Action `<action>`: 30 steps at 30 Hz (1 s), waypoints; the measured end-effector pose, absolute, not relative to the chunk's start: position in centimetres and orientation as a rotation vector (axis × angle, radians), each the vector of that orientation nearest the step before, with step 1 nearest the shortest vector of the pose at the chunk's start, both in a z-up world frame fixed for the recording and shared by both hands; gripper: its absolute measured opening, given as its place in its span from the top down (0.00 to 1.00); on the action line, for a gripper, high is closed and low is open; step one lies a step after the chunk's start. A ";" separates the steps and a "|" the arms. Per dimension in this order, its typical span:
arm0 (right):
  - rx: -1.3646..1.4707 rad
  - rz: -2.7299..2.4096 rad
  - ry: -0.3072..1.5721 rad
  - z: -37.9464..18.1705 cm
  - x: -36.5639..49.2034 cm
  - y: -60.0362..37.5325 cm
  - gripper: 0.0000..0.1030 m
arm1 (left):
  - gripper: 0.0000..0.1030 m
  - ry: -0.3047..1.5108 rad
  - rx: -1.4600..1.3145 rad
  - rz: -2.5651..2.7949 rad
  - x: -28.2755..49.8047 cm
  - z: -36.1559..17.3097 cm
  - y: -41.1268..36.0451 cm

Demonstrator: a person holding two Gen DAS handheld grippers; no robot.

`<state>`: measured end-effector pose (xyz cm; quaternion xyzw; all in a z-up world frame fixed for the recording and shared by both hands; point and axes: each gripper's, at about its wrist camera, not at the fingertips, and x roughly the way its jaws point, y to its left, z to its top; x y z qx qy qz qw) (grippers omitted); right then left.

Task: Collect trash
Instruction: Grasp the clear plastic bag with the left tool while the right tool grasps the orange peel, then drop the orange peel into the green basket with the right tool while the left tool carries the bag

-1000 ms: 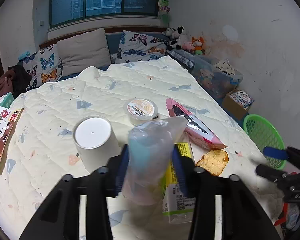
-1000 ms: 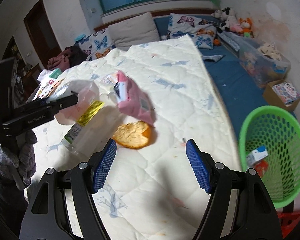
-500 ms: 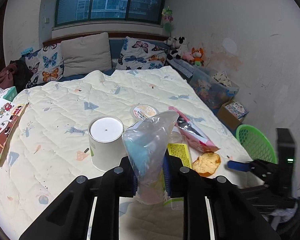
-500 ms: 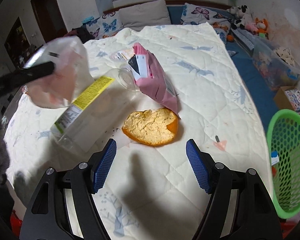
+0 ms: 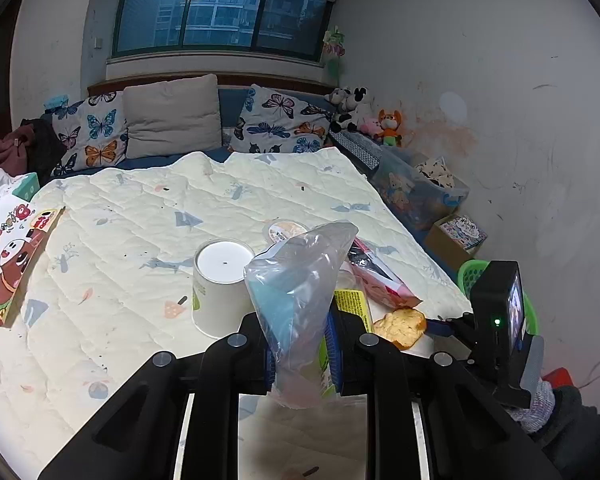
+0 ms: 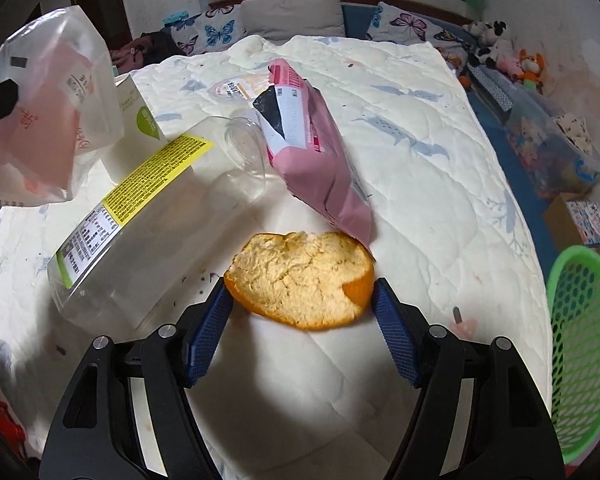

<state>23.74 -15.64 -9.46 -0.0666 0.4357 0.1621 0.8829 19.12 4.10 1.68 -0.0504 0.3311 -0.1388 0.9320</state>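
My left gripper [image 5: 300,346] is shut on a clear plastic bag [image 5: 300,300] and holds it above the quilt; the bag also shows in the right wrist view [image 6: 44,120]. My right gripper [image 6: 302,312] is open, its blue pads on either side of an orange peel [image 6: 300,278] lying on the quilt; the peel also shows in the left wrist view [image 5: 400,326]. A clear bottle with a yellow label [image 6: 140,216], a pink wrapper [image 6: 312,152], a white paper cup [image 5: 220,284] and a small lidded cup [image 5: 284,232] lie nearby.
A green mesh basket [image 6: 584,348] stands on the floor right of the bed. A picture book [image 5: 8,256] lies at the quilt's left edge. Pillows [image 5: 172,116], plush toys and storage boxes [image 5: 420,192] line the back and right wall.
My left gripper has lifted the plastic bag higher. My right gripper has moved forward and down so its open pads now flank the orange peel.
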 end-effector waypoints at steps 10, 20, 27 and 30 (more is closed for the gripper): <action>-0.118 0.357 0.883 -8.7 22.9 -16.2 0.53 | 0.81 0.676 -0.109 -0.295 18.5 1.9 4.4; -0.083 0.373 0.869 -7.8 21.2 -16.5 0.58 | 0.81 0.669 -0.115 -0.306 18.2 2.5 4.0; -0.044 0.366 0.841 -6.3 19.2 -18.2 0.58 | 0.81 0.662 -0.109 -0.345 17.9 3.3 2.9; -0.021 0.344 0.825 -5.5 18.3 -19.6 0.58 | 0.81 0.662 -0.105 -0.374 17.9 3.7 1.8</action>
